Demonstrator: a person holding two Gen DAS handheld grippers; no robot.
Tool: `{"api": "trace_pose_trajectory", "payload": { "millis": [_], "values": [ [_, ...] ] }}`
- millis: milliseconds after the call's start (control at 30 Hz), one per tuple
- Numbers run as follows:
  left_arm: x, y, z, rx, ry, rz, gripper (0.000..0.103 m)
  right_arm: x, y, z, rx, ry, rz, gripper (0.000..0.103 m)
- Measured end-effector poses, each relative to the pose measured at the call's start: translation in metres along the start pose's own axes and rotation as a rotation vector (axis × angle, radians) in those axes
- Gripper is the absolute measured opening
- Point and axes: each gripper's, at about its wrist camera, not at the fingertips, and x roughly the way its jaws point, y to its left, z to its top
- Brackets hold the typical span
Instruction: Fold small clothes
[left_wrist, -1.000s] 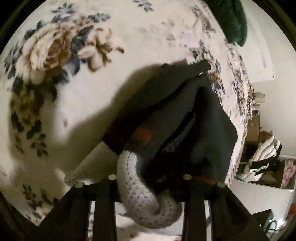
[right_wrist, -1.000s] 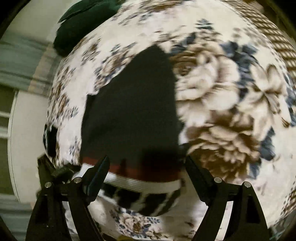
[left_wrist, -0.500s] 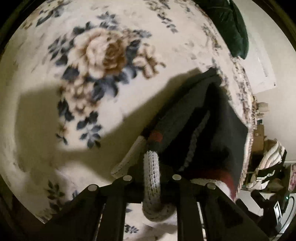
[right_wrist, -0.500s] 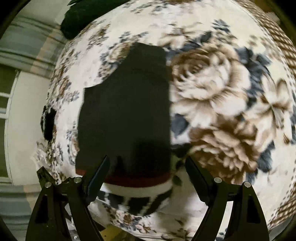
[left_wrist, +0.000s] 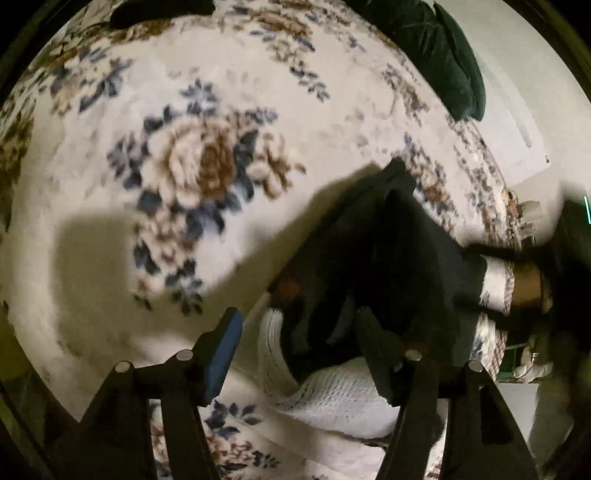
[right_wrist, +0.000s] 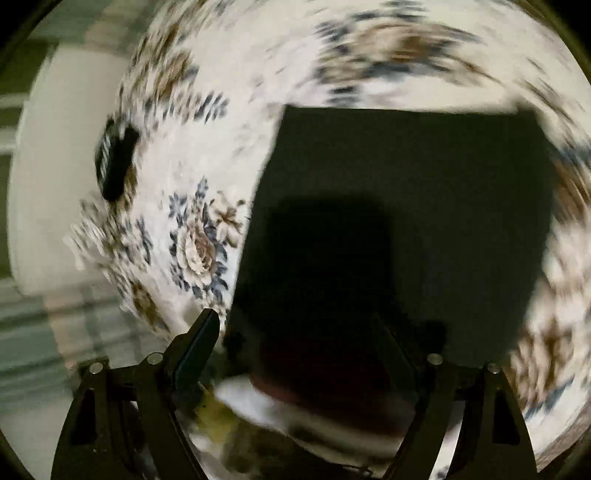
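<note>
A small dark knit garment (left_wrist: 399, 258) with a red stripe and a white ribbed cuff (left_wrist: 332, 391) lies bunched on the floral blanket (left_wrist: 192, 162). My left gripper (left_wrist: 299, 343) is open just above it, its fingers on either side of the white cuff. In the right wrist view the same dark garment (right_wrist: 406, 206) lies flat, its red and white hem near the bottom. My right gripper (right_wrist: 299, 347) is open over that hem. The view is motion-blurred.
A dark green cushion (left_wrist: 443, 48) lies at the far edge of the bed. A small black object (right_wrist: 114, 162) lies on the blanket near its left edge. Room clutter (left_wrist: 528, 266) shows beyond the bed at the right.
My left gripper has opened and let go of the white cuff, and the garment has dropped onto the blanket. The right gripper has swung so the garment sits more to the right.
</note>
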Motion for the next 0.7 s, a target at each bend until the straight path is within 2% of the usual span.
{"api": "trace_pose_trajectory", "payload": {
  "millis": [67,100,133,200,233,267,367,433,500,567,600,633,667,700],
  "values": [
    [0.008,0.0,-0.009,0.003,0.007,0.015,0.061,0.027,0.023,0.023,-0.073,0.069,-0.083,0.085],
    [0.013,0.001,-0.013,0.012,0.037,-0.004,0.061,0.046,0.033,0.032,-0.118,0.12,-0.154,0.083],
    [0.019,0.001,-0.016,0.021,0.041,0.01,0.061,0.059,0.039,0.039,-0.15,0.144,-0.231,0.076],
    [0.028,0.004,-0.019,0.033,0.056,0.018,0.061,0.074,0.046,0.047,-0.213,0.151,-0.357,0.043],
    [0.032,0.007,-0.02,0.033,0.057,0.018,0.062,0.071,0.046,0.051,-0.197,0.134,-0.38,0.026],
    [0.033,0.009,-0.02,0.032,0.053,0.012,0.062,0.061,0.044,0.055,-0.165,0.108,-0.38,0.018],
    [0.035,0.012,-0.019,0.04,0.048,-0.002,0.067,0.034,0.036,0.059,-0.075,0.056,-0.3,0.018],
    [0.037,0.015,-0.019,0.026,0.05,-0.011,0.067,0.027,0.037,0.06,-0.068,0.037,-0.278,0.018],
    [0.036,0.021,-0.017,-0.009,0.072,-0.02,0.067,0.039,0.035,0.064,-0.065,0.062,-0.267,0.018],
    [0.021,0.03,-0.017,-0.067,0.066,-0.068,0.067,0.055,0.034,0.065,-0.157,0.132,-0.265,0.023],
    [0.008,0.034,-0.017,-0.095,0.043,-0.088,0.067,0.052,0.032,0.064,-0.189,0.137,-0.238,0.028],
    [-0.003,0.038,-0.018,-0.116,0.021,-0.108,0.067,0.043,0.028,0.063,-0.205,0.143,-0.197,0.036],
    [-0.017,0.042,-0.02,-0.141,-0.005,-0.138,0.074,0.026,0.02,0.059,-0.208,0.129,-0.124,0.06],
    [-0.029,0.046,-0.025,-0.161,-0.028,-0.162,0.088,0.007,0.011,0.054,-0.203,0.089,-0.062,0.084]
  ]
}}
